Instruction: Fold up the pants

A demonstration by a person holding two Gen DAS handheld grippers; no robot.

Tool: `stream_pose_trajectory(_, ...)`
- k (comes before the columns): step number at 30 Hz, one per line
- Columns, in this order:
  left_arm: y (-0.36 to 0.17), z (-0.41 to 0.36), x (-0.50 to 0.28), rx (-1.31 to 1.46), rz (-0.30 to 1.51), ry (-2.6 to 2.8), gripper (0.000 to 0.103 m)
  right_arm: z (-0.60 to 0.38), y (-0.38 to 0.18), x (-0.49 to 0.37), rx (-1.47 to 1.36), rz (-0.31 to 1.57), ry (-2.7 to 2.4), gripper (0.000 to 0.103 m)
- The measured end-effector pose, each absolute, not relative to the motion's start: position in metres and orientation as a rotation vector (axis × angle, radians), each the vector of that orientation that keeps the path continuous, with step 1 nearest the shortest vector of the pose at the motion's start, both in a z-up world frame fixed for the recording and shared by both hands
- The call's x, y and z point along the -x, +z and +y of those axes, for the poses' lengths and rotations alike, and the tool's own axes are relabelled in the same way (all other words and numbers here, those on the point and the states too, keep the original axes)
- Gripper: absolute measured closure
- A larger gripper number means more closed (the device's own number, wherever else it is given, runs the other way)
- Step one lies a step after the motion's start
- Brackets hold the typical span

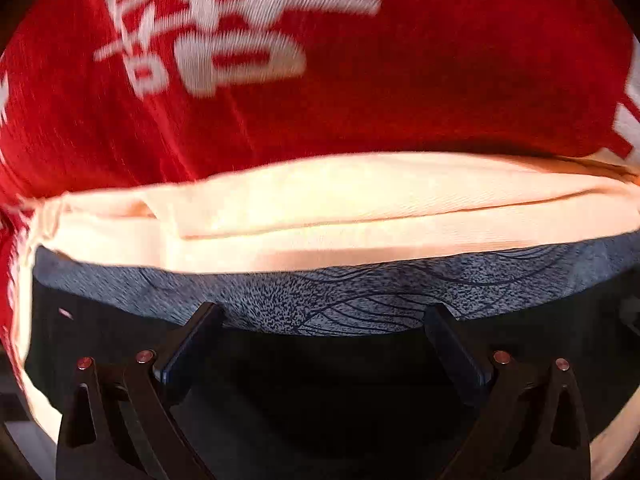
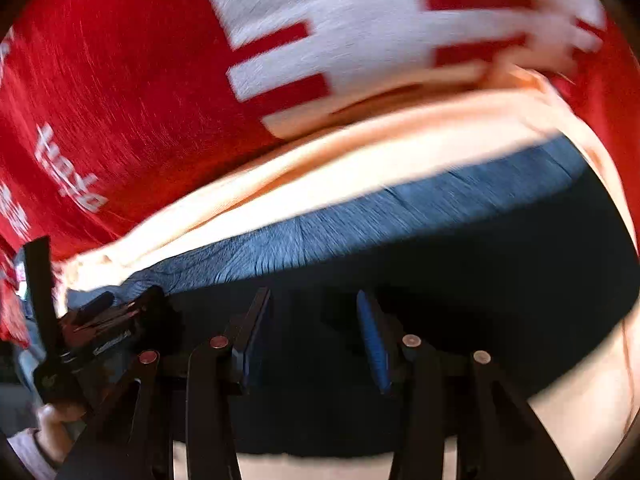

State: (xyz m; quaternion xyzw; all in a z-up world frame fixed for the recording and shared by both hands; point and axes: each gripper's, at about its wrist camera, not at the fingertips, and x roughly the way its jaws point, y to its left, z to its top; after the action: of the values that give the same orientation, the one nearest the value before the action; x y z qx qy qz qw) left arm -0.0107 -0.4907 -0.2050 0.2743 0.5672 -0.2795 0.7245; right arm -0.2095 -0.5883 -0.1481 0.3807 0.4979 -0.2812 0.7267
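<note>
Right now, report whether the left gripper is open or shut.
Open. The left gripper has its fingers spread wide, with nothing between them, just short of the blue patterned edge of the pants.

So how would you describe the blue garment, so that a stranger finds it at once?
Start at the red cloth with white lettering. Below it lies a cream fabric, and on that the blue garment. Only it carries a dark speckled, wavy-line pattern.

Both wrist views face the pants [image 1: 320, 304] close-up.

white lettering [image 1: 208, 36] on red cloth [image 2: 120, 80] motion-blurred, unreadable, pants [image 1: 320, 300] cropped by both frames
</note>
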Motion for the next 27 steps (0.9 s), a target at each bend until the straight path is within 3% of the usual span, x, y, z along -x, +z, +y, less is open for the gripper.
stream_pose_trajectory(10, -0.207, -0.502, -0.006, -0.600, 1.262, -0.610, 0.001, -0.615, -0.152, 0.208, -0.773, 1.130, -0.699, 0.061)
stream_pose_trajectory(21, -0.165, -0.511, 0.063, -0.682, 1.248, -0.786, 0.001, -0.575, -0.138, 0.331, -1.160, 0.942, -0.660, 0.059)
stream_pose_trajectory(27, -0.166, -0.529, 0.115, -0.721, 1.268, -0.868, 0.001, -0.566, -0.146, 0.376, -1.231, 0.893, -0.717, 0.059)
